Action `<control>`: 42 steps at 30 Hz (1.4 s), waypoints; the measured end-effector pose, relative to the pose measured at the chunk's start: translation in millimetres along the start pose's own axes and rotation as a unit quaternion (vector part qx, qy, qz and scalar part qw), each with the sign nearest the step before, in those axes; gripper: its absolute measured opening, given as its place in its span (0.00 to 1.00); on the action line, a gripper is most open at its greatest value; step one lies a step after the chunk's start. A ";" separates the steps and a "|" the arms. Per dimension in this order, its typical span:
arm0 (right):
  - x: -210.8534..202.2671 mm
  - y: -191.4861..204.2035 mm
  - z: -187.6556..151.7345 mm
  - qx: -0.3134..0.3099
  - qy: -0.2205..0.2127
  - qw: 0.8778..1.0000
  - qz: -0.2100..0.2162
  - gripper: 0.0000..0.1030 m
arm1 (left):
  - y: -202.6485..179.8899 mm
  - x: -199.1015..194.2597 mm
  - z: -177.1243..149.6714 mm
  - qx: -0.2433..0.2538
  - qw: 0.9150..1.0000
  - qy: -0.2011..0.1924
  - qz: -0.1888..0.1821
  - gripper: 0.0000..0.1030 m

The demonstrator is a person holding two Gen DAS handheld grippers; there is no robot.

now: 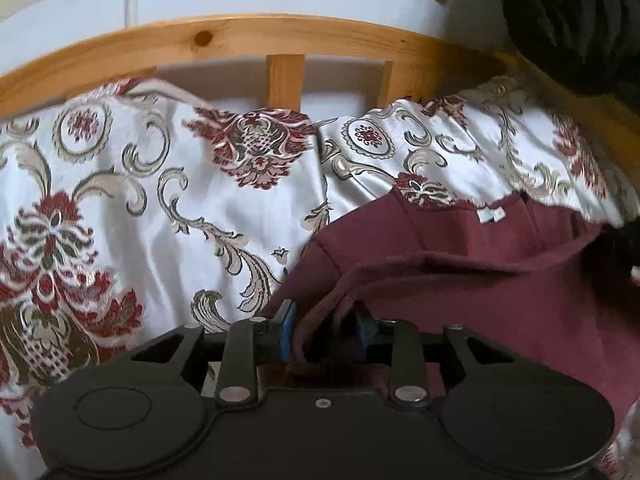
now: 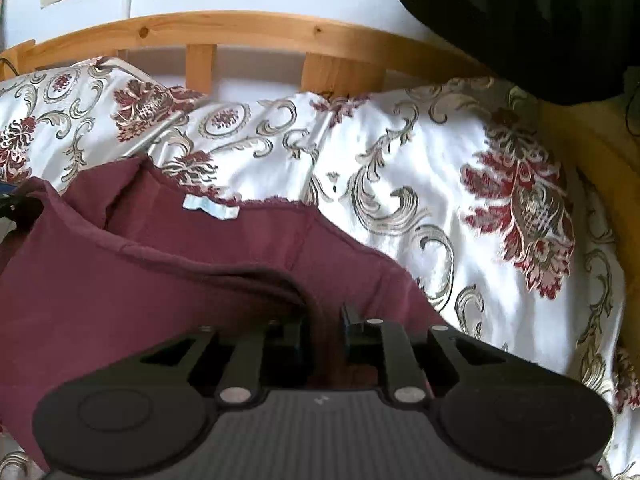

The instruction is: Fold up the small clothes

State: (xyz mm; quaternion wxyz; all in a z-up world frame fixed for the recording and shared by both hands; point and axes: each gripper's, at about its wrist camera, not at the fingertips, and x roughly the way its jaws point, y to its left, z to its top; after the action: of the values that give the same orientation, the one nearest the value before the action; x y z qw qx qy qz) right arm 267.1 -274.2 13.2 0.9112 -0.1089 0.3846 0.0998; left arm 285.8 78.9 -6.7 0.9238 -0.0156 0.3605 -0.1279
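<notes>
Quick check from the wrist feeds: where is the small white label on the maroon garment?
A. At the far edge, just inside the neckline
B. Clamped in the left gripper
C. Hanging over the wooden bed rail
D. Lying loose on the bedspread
A: the white label sits on the maroon garment just inside its far neckline edge, next to the patterned bedspread, well ahead of the right gripper and the left gripper.

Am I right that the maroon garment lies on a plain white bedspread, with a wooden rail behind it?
Not quite: the bedspread is white but patterned with red flowers and scrolls, as the right wrist view shows. The maroon garment does lie on it, wooden rail behind.
</notes>
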 end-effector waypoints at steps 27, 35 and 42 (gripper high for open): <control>-30.8 0.7 -56.9 -0.009 -0.036 0.999 0.027 0.71 | -14.6 -44.9 -34.6 0.006 0.999 0.041 0.010 0.88; -19.6 1.5 -47.9 0.006 -0.045 0.999 0.023 0.27 | -15.1 -38.8 -38.0 -0.028 0.996 0.060 -0.053 0.49; -20.7 -10.7 -39.1 0.048 -0.061 0.997 -0.001 0.05 | -5.4 -28.8 -40.4 -0.063 0.995 0.043 -0.066 0.03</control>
State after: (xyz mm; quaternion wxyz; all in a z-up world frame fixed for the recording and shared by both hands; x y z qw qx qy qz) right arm 229.2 -297.2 2.9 0.9371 -0.0592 0.3327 0.0872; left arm 237.2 83.4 -16.9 0.8941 -0.0925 0.4054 -0.1663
